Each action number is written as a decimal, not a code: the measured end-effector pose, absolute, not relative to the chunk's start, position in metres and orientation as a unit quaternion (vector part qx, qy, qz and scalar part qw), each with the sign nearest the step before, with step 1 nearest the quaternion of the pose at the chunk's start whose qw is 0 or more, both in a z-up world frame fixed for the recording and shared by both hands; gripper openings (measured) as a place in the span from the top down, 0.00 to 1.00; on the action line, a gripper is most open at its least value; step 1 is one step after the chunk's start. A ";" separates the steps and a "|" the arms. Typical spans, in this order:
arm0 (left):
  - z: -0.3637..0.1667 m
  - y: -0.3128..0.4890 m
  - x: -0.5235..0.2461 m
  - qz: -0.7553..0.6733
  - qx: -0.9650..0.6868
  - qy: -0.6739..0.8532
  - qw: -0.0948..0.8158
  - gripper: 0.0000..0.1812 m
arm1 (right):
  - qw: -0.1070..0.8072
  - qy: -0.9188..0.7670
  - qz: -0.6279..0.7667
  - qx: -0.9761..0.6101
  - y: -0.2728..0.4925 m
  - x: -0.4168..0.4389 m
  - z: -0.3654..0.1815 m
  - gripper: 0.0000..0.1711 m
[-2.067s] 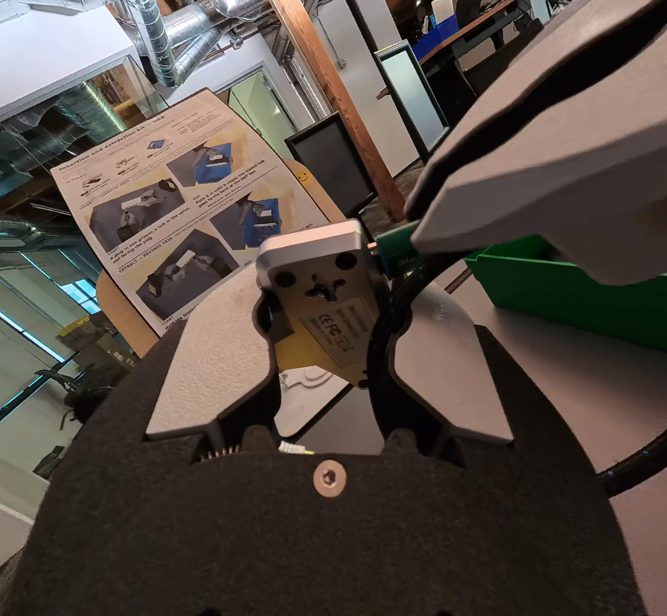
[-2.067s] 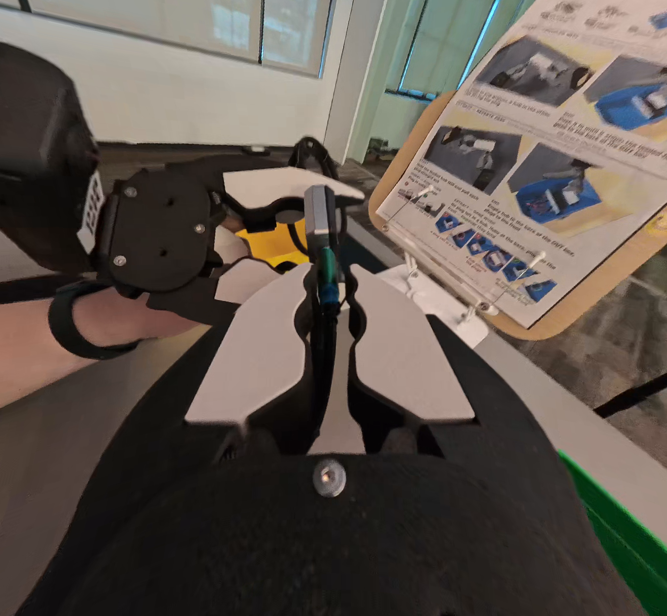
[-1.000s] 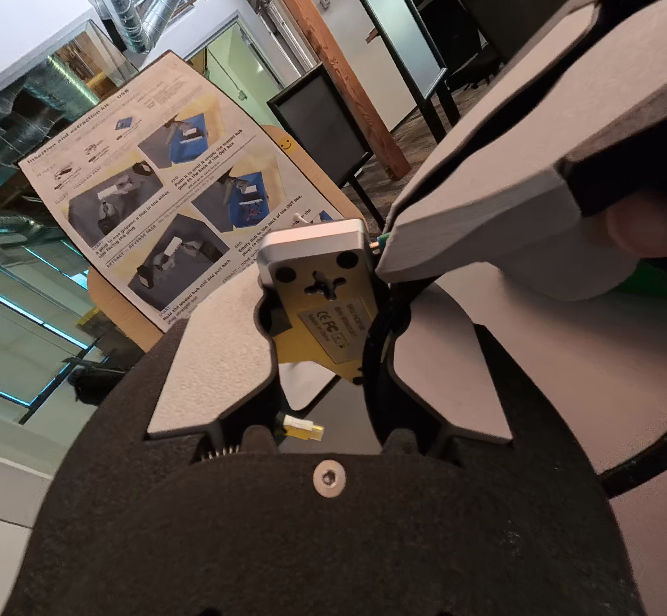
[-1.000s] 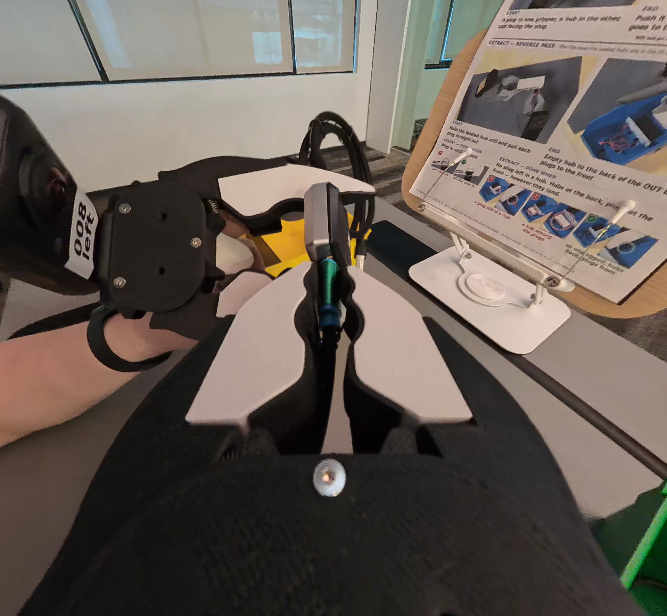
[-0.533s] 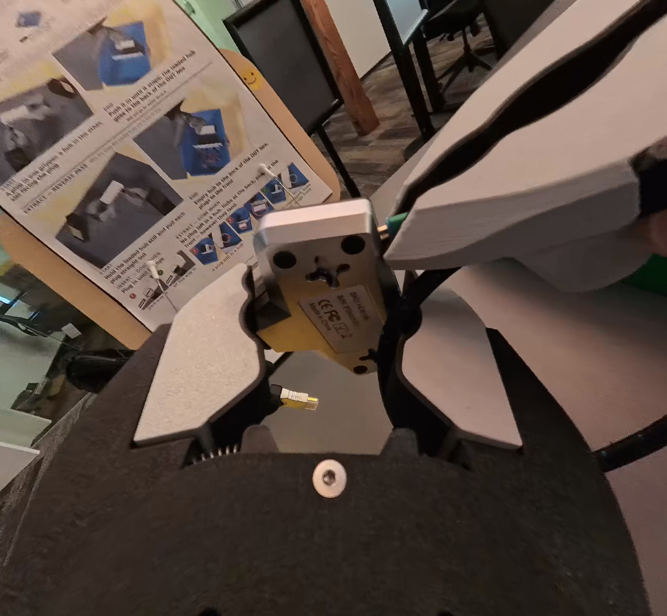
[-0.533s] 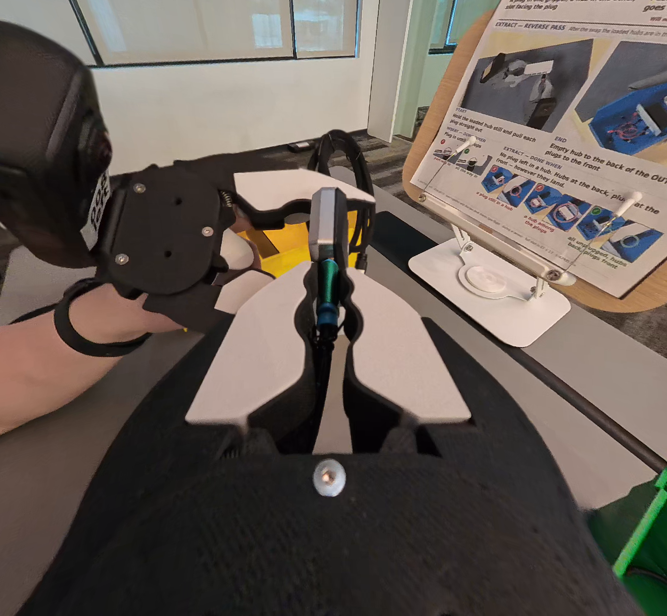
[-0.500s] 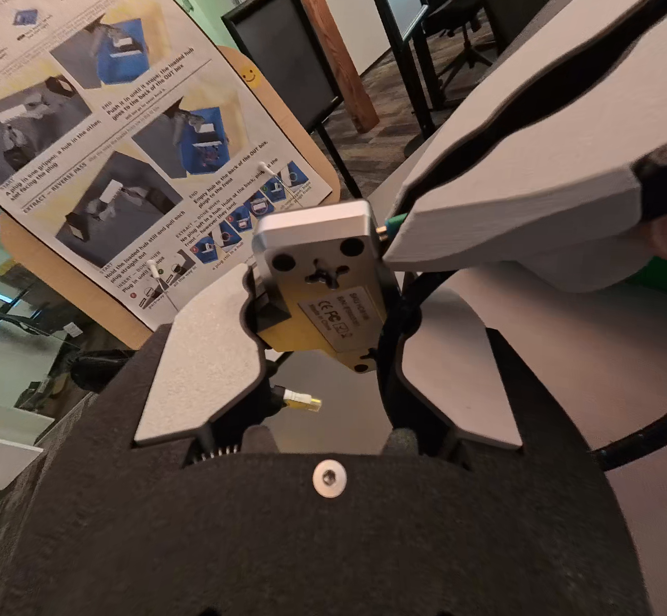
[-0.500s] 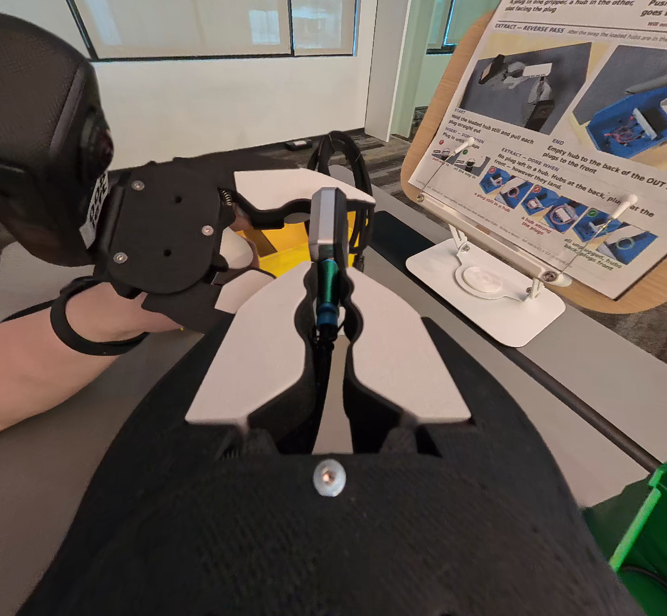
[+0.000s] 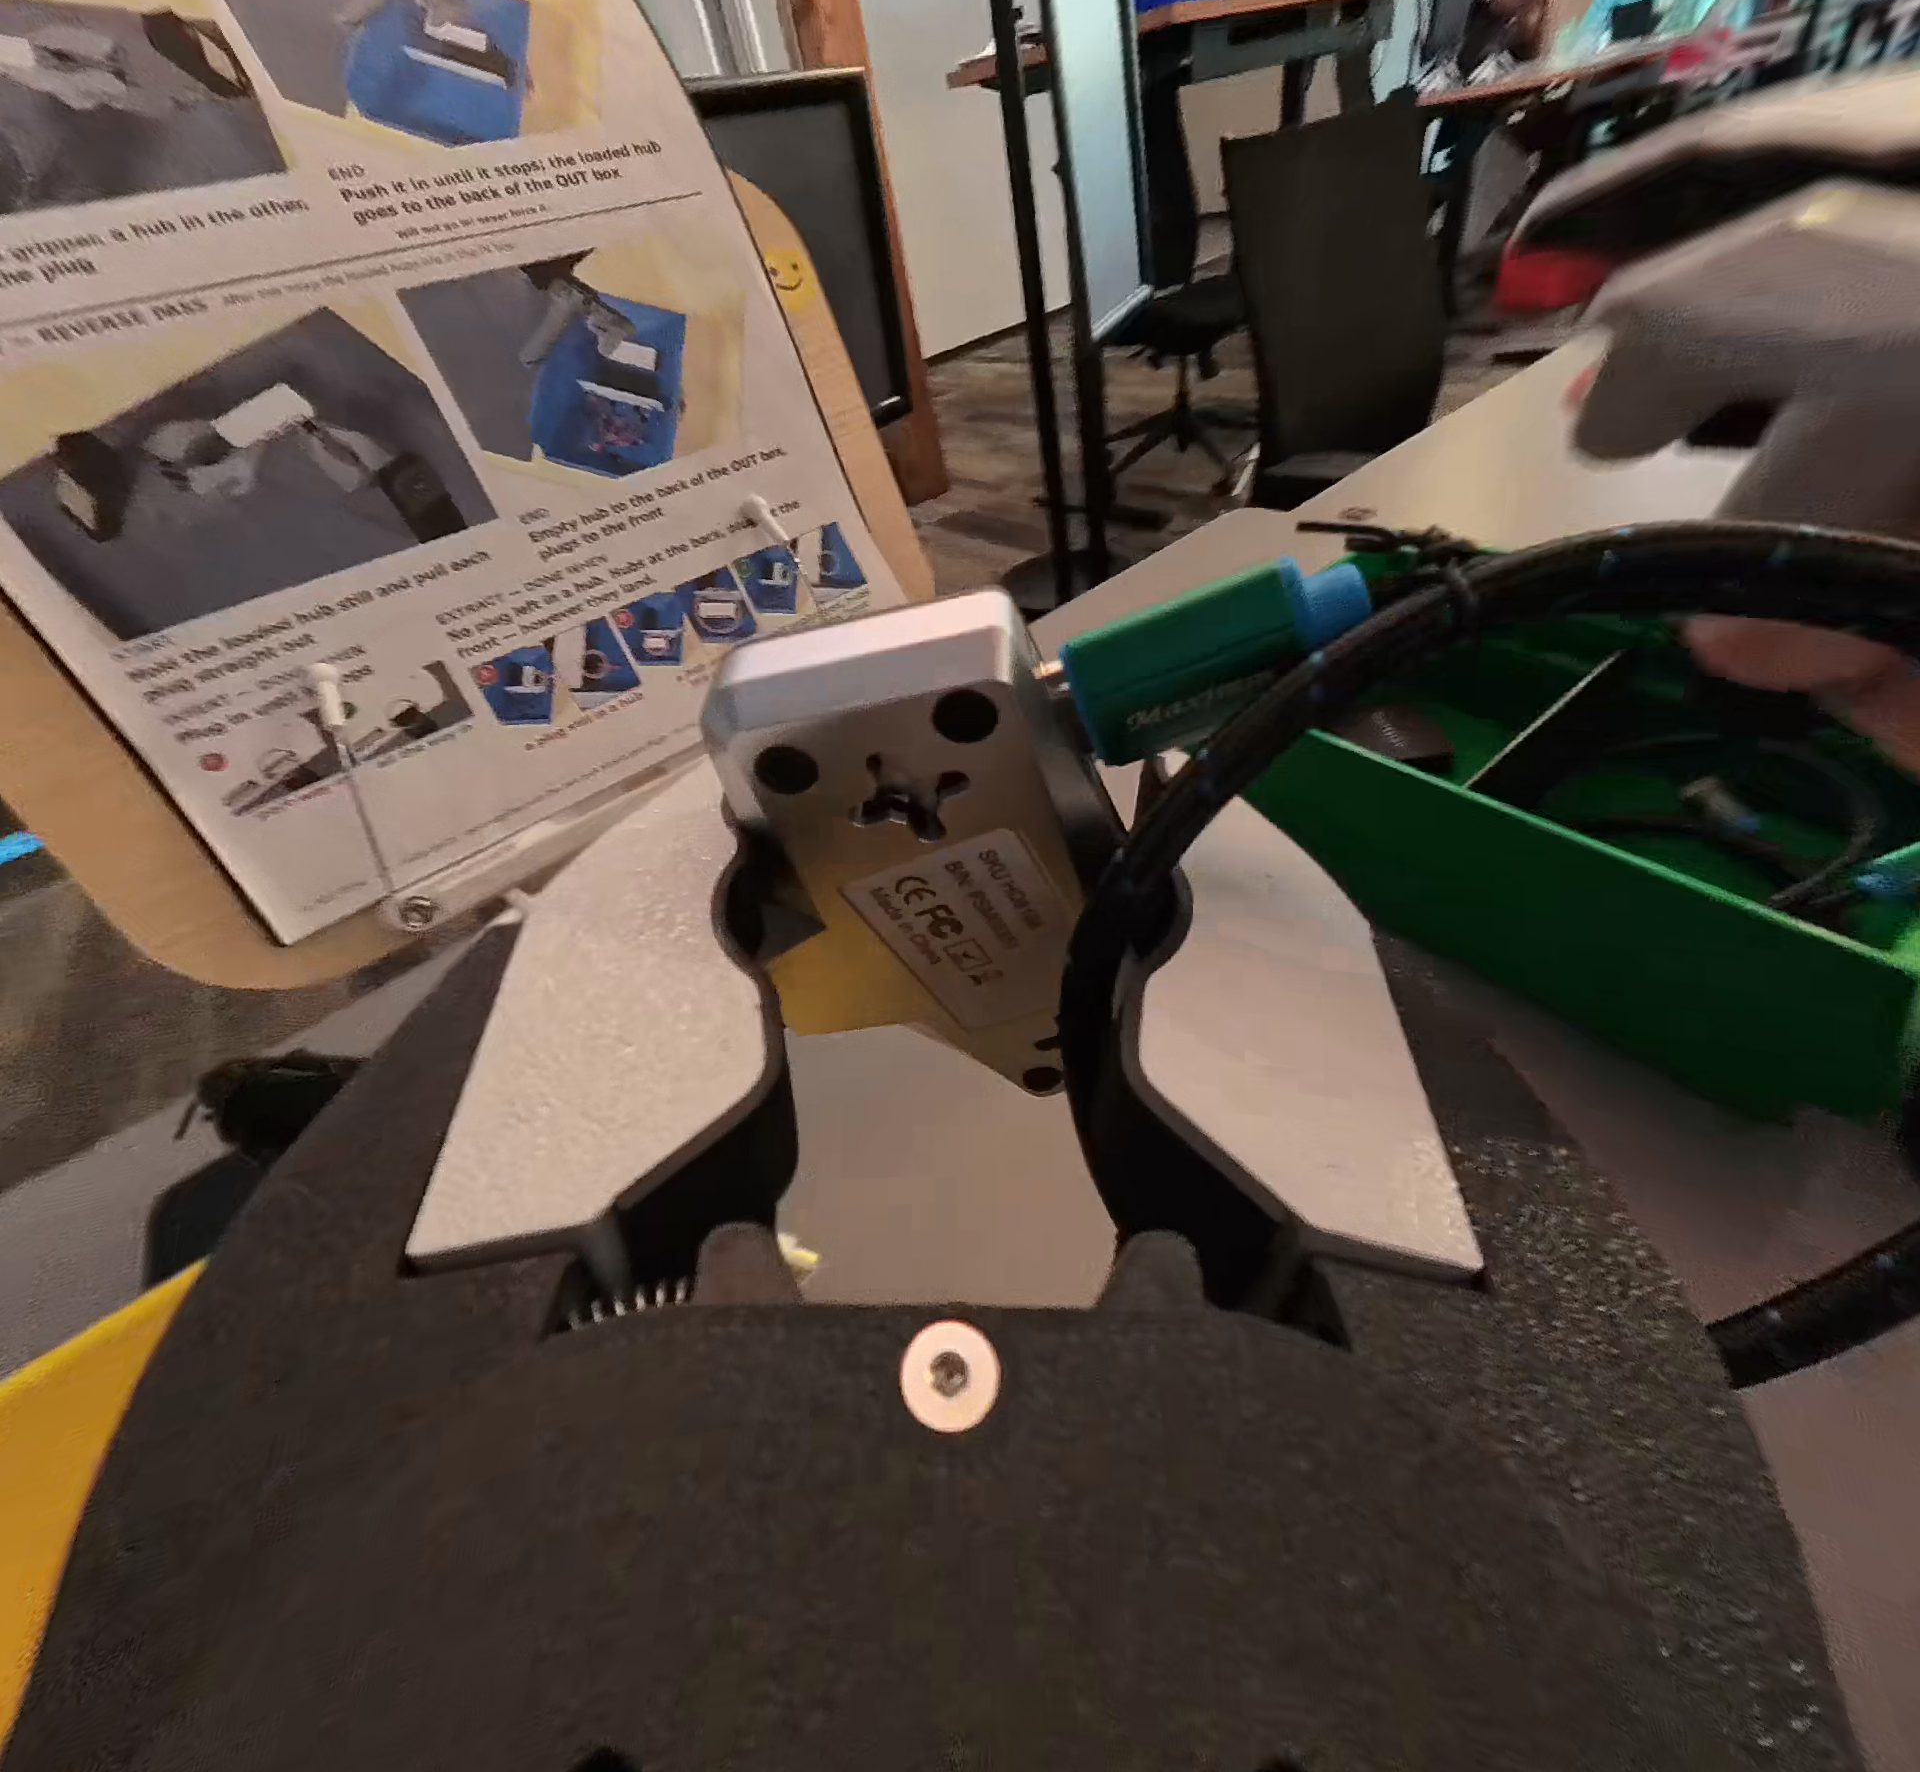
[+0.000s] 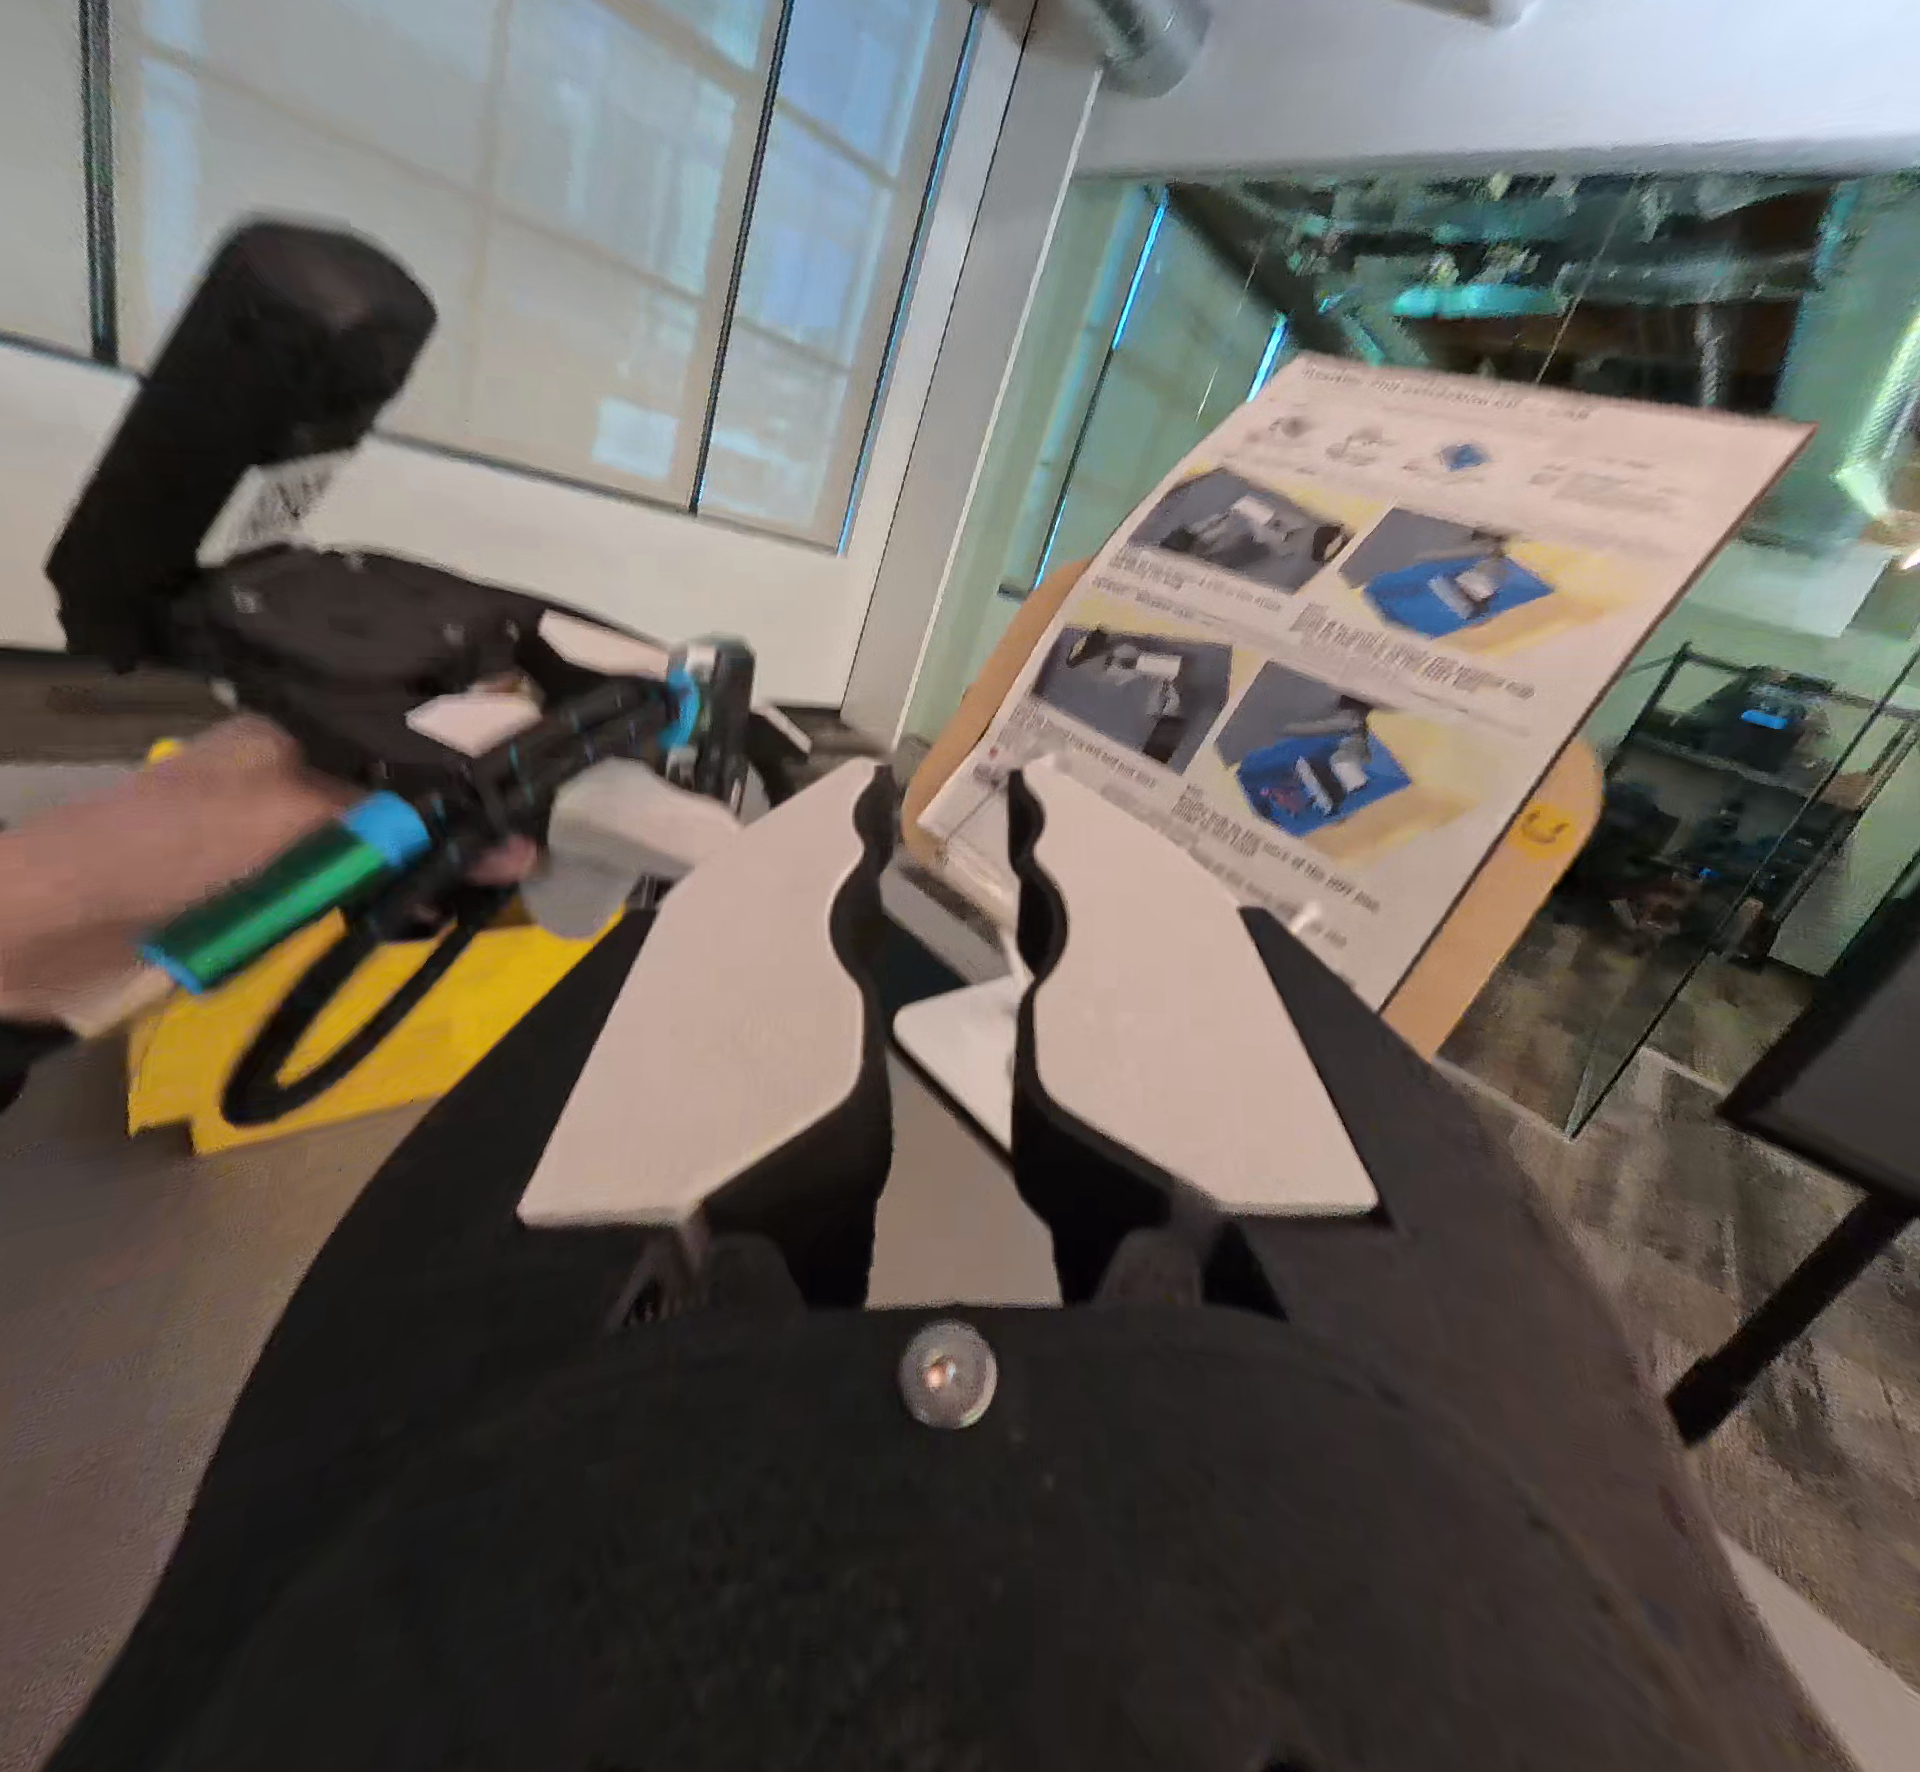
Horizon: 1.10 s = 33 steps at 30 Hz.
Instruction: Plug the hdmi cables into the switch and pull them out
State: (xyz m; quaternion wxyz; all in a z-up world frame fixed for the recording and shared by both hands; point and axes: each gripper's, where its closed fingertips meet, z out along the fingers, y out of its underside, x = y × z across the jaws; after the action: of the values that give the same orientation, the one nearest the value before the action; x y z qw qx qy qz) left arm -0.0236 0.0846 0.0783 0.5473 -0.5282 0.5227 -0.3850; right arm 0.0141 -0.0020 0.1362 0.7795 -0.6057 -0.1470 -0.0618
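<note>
Grey table; left gripper clamps switch; green plug inserted.

Plug in switch right side; bin behind.

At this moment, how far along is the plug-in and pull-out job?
Done: the green plug sits in the switch, and the right gripper has let go, jaws open and empty. In hand: the left gripper clamps the switch. Left: pulling the plug out; the cable's other green plug hangs free.
</note>
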 end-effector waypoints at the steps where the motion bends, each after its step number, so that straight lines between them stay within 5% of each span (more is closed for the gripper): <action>1: 0.079 0.085 -0.024 -0.394 -0.530 0.519 0.543 0.62 | 0.765 -0.158 -0.054 -0.622 0.006 0.009 0.126 0.86; 4: 0.078 0.080 -0.021 -0.395 -0.526 0.520 0.545 0.62 | 0.740 -0.205 -0.019 -0.641 0.025 -0.032 0.102 0.78; 9: 0.078 0.061 -0.015 -0.419 -0.515 0.529 0.529 0.62 | 0.780 -0.169 -0.027 -0.602 0.021 -0.043 0.113 0.90; 33: 0.064 0.048 -0.004 -0.411 -0.525 0.531 0.524 0.62 | 0.762 -0.182 -0.067 -0.618 0.021 -0.042 0.104 0.94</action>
State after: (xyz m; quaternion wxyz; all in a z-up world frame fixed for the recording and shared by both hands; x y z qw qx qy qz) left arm -0.0041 0.0480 0.0644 0.5237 -0.5247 0.5306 -0.4109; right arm -0.0415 0.0209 0.1039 0.7620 -0.6177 -0.1825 -0.0674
